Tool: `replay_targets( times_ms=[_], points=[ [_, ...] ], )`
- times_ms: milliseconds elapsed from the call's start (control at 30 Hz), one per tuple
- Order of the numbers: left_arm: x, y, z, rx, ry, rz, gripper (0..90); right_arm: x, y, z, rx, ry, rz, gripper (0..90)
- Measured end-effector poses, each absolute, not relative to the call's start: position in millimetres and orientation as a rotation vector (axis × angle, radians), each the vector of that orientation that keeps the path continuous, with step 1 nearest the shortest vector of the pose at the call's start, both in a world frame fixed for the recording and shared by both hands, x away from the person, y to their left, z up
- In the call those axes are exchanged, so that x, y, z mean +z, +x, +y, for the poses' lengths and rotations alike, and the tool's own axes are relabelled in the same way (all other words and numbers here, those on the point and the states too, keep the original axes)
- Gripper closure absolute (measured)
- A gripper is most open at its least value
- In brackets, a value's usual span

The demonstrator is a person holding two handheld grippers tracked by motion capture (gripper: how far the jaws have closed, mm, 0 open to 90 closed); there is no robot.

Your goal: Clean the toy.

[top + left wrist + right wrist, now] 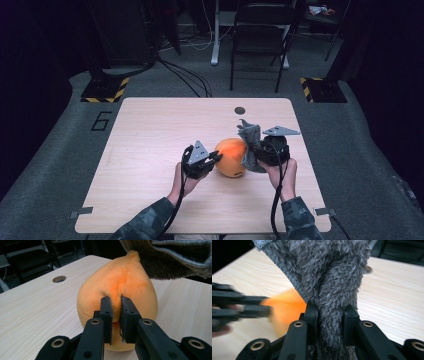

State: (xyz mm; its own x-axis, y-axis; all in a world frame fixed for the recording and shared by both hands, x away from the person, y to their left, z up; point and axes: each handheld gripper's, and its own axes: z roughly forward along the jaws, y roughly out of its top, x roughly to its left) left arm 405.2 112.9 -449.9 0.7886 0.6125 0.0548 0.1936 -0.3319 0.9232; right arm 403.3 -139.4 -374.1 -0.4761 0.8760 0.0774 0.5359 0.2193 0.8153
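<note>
On the wooden table [150, 150], near the middle, an orange soft toy [231, 157] is sitting. It is round and puffy, shaped a bit like a peach with a small point on top.

The person's left hand [181, 181] is holding the left gripper [214, 159] right beside the toy, on its left side in the high view. In the left gripper view, the two black jaws are pressed almost together, and they are pinching a little fold of the orange toy [120, 290] between them. The toy's skin is puckering in where the jaws are biting it.

The right hand [283, 172] is holding the right gripper [255, 152] on the other side of the toy. Its jaws are squeezing a fuzzy grey cloth [251, 141]. In the right gripper view, the grey cloth [329, 285] is standing up tall between the two jaws, and the jaws are pressing on it from both sides. It looks soft and hairy, with a knitted edge along one side.

In the left gripper view, the grey cloth [172, 260] is hanging just above the tip of the toy, very close to it. I cannot tell if they are touching.

A small round hole [240, 110] is showing in the table top, farther back. Behind the table, a dark folding chair [260, 35] is standing on the grey floor.
</note>
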Motion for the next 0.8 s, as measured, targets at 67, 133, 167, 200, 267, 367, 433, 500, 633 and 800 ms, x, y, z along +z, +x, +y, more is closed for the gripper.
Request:
replay_targets(
  times_ms=[67, 133, 167, 200, 267, 367, 433, 500, 633, 800],
  points=[
    [-448.9, 402.7, 108.7, 0.474, 1.899, 0.597, 81.7, -368.2, 398.0, -126.1, 1.146, 1.263, 2.129, 70.9],
    [-448.8, 401.0, 105.4, 0.464, 1.907, 0.572, 81.8, -368.0, 394.5, -110.7, 1.125, 1.217, 2.175, 70.4],
    [-449.2, 399.7, 103.2, 0.456, 1.907, 0.564, 81.9, -369.7, 393.5, -102.7, 1.1, 1.204, 2.197, 70.3],
    [-449.2, 399.0, 102.5, 0.455, 1.915, 0.553, 82.9, -373.6, 393.7, -94.2, 1.083, 1.186, 2.228, 70.5],
    [-450.8, 397.4, 99.5, 0.474, 1.938, 0.531, 83.5, -382.5, 393.9, -82.5, 1.029, 1.191, 2.271, 71.0],
    [-460.0, 399.3, 98.1, 0.469, 1.961, 0.551, 84.5, -400.5, 398.1, -75.2, 0.96, 1.169, 2.281, 72.7],
    [-463.8, 400.0, 97.3, 0.463, 1.962, 0.565, 85.0, -404.9, 400.2, -75.9, 0.951, 1.178, 2.297, 73.4],
    [-465.1, 399.7, 96.8, 0.466, 1.969, 0.559, 85.1, -406.7, 401.0, -76.9, 0.942, 1.18, 2.298, 73.9],
    [-467.2, 398.9, 95.5, 0.461, 1.969, 0.553, 85.2, -407.4, 403.3, -82.5, 0.938, 1.191, 2.289, 74.4],
    [-467.5, 398.8, 95.7, 0.454, 1.962, 0.557, 85.2, -405.7, 404.8, -91.9, 0.887, 1.207, 2.246, 74.4]
  ],
)
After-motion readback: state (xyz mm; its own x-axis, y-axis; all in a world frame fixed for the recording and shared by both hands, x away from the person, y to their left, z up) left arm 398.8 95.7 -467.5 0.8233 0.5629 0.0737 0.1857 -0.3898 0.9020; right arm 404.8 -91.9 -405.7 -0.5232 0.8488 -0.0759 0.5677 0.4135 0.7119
